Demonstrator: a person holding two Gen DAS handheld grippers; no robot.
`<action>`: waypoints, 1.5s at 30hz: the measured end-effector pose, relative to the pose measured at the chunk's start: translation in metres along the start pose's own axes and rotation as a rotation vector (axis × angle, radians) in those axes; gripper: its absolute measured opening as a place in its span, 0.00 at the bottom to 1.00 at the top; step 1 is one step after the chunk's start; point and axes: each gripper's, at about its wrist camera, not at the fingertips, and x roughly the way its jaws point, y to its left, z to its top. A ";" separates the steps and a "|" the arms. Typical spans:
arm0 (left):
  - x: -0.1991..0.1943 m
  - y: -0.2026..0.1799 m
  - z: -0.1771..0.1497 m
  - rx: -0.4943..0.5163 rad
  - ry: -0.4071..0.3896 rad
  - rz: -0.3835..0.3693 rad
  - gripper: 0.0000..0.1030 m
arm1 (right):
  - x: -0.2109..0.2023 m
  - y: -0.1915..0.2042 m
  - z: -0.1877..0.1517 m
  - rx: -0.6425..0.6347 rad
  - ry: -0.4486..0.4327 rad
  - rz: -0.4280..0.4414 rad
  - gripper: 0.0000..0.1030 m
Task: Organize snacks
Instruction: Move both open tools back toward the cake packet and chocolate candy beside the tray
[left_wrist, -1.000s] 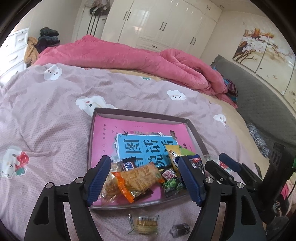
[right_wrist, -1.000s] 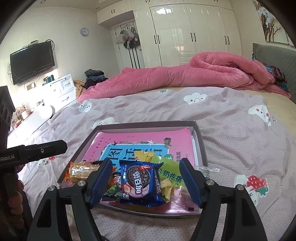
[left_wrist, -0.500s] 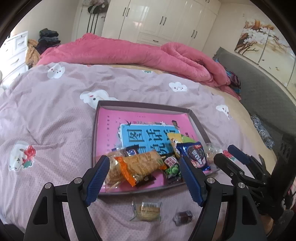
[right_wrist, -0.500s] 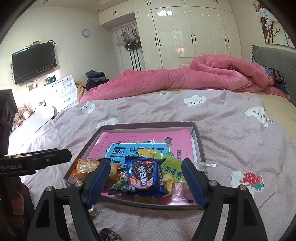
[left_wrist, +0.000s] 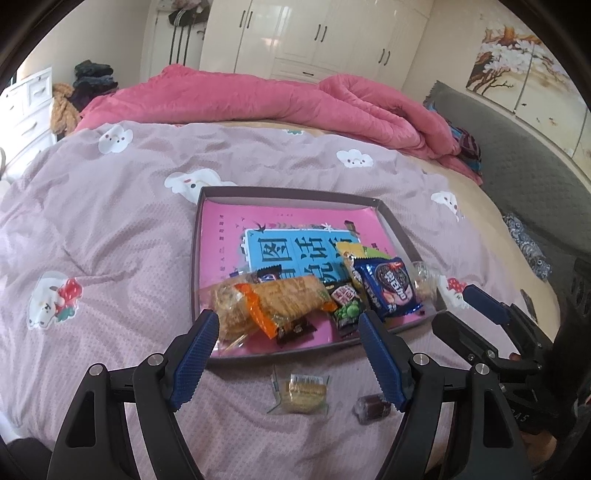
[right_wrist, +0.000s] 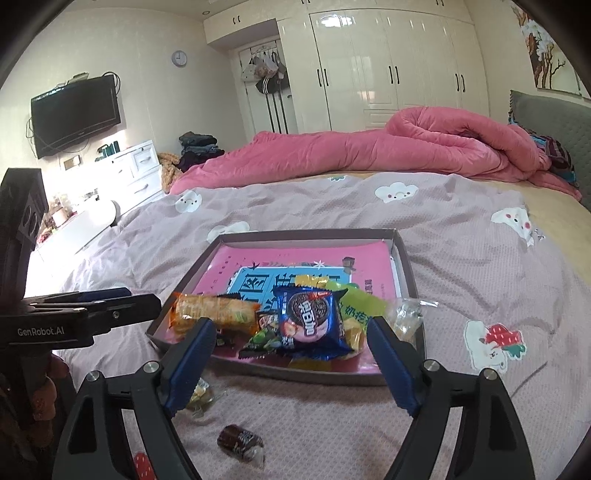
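A grey tray (left_wrist: 288, 194) with a pink lining lies on the bed, with several snack packs heaped at its near end. Among them are a blue Oreo pack (left_wrist: 388, 291) (right_wrist: 310, 321), an orange cracker pack (left_wrist: 284, 299) (right_wrist: 214, 312) and a green pack (left_wrist: 345, 308). A clear-wrapped biscuit (left_wrist: 304, 391) and a dark wrapped candy (left_wrist: 373, 408) (right_wrist: 240, 441) lie loose on the sheet in front of the tray. My left gripper (left_wrist: 290, 325) hovers open over the tray's near edge. My right gripper (right_wrist: 291, 328) is open too, short of the Oreo pack and holding nothing.
A rolled pink quilt (left_wrist: 280, 99) lies across the far side of the bed. A grey headboard (left_wrist: 517, 155) runs along the right. A white dresser (right_wrist: 122, 173) and a wall TV (right_wrist: 75, 112) stand to the left. The mauve sheet (left_wrist: 103, 236) surrounds the tray.
Both grippers have drawn back from the tray, so the loose biscuit and candy show more fully. The right jaws have widened a little around the Oreo pack lying in the tray.
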 end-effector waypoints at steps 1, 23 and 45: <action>-0.001 0.000 -0.001 0.002 0.003 0.000 0.77 | -0.001 0.001 -0.002 -0.002 0.004 -0.002 0.81; 0.003 0.001 -0.027 0.036 0.093 0.027 0.77 | -0.004 0.023 -0.039 -0.006 0.138 -0.025 0.81; 0.037 0.002 -0.049 0.043 0.221 0.017 0.77 | 0.016 0.033 -0.065 0.021 0.270 -0.042 0.81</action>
